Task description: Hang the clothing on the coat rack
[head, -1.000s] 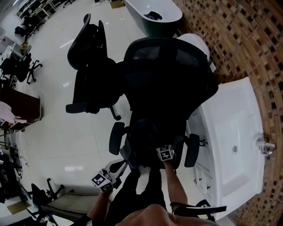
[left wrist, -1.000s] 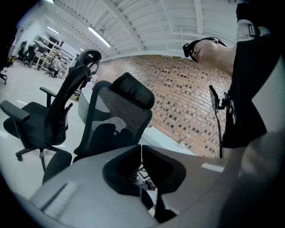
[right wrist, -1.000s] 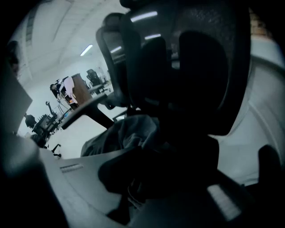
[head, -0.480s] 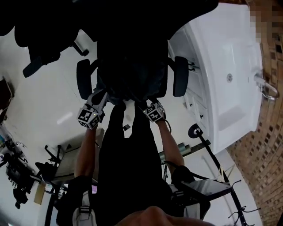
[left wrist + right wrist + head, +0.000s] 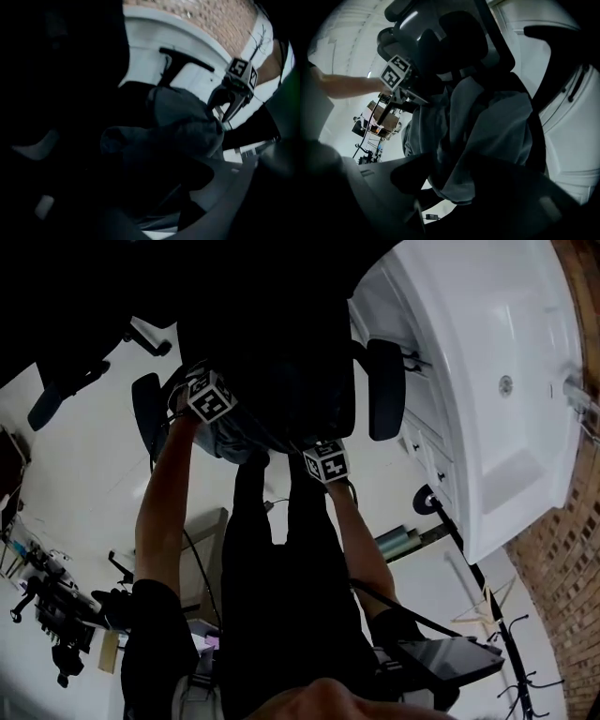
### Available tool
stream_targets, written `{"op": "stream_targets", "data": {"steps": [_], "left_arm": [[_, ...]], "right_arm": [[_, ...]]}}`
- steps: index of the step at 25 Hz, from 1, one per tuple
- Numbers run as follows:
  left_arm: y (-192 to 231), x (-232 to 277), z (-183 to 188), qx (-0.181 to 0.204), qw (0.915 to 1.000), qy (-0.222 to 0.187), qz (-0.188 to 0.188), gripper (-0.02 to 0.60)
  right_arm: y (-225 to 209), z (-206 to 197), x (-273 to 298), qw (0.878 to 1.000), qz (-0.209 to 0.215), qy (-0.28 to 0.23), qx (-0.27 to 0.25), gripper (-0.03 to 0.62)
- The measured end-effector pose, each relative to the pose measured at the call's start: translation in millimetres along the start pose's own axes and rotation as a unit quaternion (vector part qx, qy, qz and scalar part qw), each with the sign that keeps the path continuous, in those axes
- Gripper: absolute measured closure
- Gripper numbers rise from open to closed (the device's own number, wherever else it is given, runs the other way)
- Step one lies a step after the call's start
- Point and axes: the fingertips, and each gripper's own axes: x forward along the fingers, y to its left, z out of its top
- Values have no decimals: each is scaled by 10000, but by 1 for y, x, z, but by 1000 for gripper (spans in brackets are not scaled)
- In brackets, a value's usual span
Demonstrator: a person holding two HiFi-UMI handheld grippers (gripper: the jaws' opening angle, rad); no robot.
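Head view: your left gripper (image 5: 208,397) and right gripper (image 5: 326,462) sit over the crumpled grey cloth garment (image 5: 230,439) on the black mesh office chair (image 5: 384,390). Both sets of jaws have just been opening, and they're spread around the fabric without pinching it yet, looks like you're lining up a two-point grab.

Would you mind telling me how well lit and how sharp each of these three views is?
Head view: the chair is a black silhouette against the bright floor. Left gripper view: very dark and smeared; the grey clothing barely shows. Right gripper view: fisheye bending, dark corners, clothing clearest.
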Motion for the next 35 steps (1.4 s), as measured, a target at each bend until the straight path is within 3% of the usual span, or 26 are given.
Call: {"op": "stream_targets", "data": {"steps": [2,3,5,6,8,10,13,15,17,20,22,25,26,27,28,32,35], "left_arm": [[-1,25,-7,625,9949,721,-327,249],[-2,35,-10,717,9919,941,-452,270],[-7,40,-14,587,9906,1085,-592,517],[-11,33,-13,445,9926,984,-550,551],[-17,0,-3,134,9989,408,-186,555],[-16,-51,9,-303,9975,-489,411,554],[-32,-122,9,-1199,9738,-1688,938,555],[-53,-156,6,-1563,9581,-2163,1044,557],[-77,-181,4,-1604,9522,-2348,1117,558],[-105,-207,4,-1530,9507,-2384,1263,558],[-116,-217,2,-1579,9483,-2397,1357,560],[-127,-223,-1,-1673,9481,-2317,1391,560],[-131,-224,-1,-1695,9489,-2263,1401,560],[-134,-226,0,-1723,9486,-2234,1433,560],[-136,-228,0,-1761,9464,-2256,1496,560],[-132,-261,2,-2059,9244,-2620,1855,560],[-125,-318,20,-2458,8886,-3306,2018,561]], "right_arm": [[7,-17,12,9999,72,113,-48,326],[9,-23,16,9999,84,119,-72,326],[12,-31,19,9999,35,79,-83,326],[12,-31,15,10000,-10,25,-62,326],[11,-26,0,9998,-132,-151,51,326],[8,-19,-16,9987,-251,-386,194,326],[19,-19,-23,9970,-131,-621,440,326],[31,-21,-19,9964,8,-709,465,326],[41,-13,-15,9960,32,-864,222,326],[53,5,-15,9953,-29,-876,-419,326],[57,4,-7,9958,-85,-487,-771,326],[56,-7,16,9969,-134,141,-765,328],[56,-6,18,9969,-159,157,-759,424],[56,-2,16,9968,-170,89,-781,563],[57,5,10,9966,-164,-31,-801,585],[63,48,-61,9891,-343,-1068,-953,586],[76,93,-144,9640,-489,-2370,-1104,587]]}}
